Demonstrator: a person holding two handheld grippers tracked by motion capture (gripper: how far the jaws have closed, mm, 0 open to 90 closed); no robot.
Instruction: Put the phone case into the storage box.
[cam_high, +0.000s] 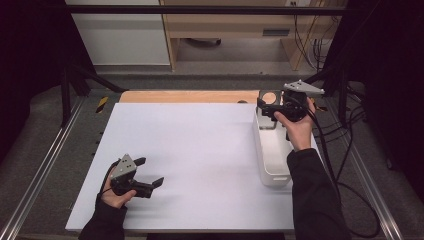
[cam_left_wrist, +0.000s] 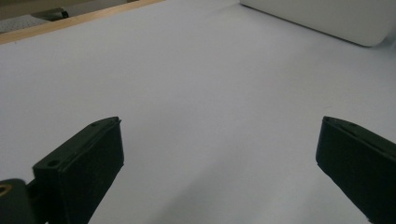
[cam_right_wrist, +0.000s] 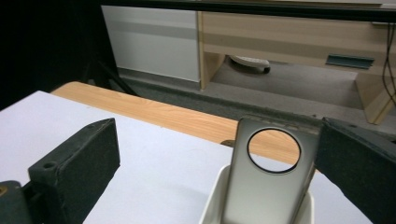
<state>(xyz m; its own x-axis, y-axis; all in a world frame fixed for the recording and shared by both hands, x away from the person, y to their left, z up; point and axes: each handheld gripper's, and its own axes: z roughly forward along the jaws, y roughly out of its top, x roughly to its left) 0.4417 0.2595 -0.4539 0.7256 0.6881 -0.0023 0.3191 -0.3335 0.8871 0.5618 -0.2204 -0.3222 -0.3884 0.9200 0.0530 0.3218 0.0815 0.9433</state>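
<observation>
A silvery metal plate with a round hole (cam_right_wrist: 268, 196) stands upright in the far end of a white tray (cam_right_wrist: 212, 198). My right gripper (cam_right_wrist: 217, 123) is open, with the plate between its jaws and close to the right one. From above, the right gripper (cam_high: 261, 109) hovers over the tray's (cam_high: 272, 160) far end, where the plate (cam_high: 268, 121) leans. My left gripper (cam_high: 151, 171) is open and holds nothing, low over the white table sheet (cam_high: 200, 150) near its front left. The left gripper (cam_left_wrist: 220, 121) shows only bare sheet between its jaws.
The long tray lies along the table's right side, and its corner (cam_left_wrist: 327, 18) is far ahead of the left gripper. A wooden strip (cam_high: 190, 96) edges the back of the table. Cables (cam_high: 350, 165) trail off to the right. Metal frame rails (cam_high: 45, 165) flank the table.
</observation>
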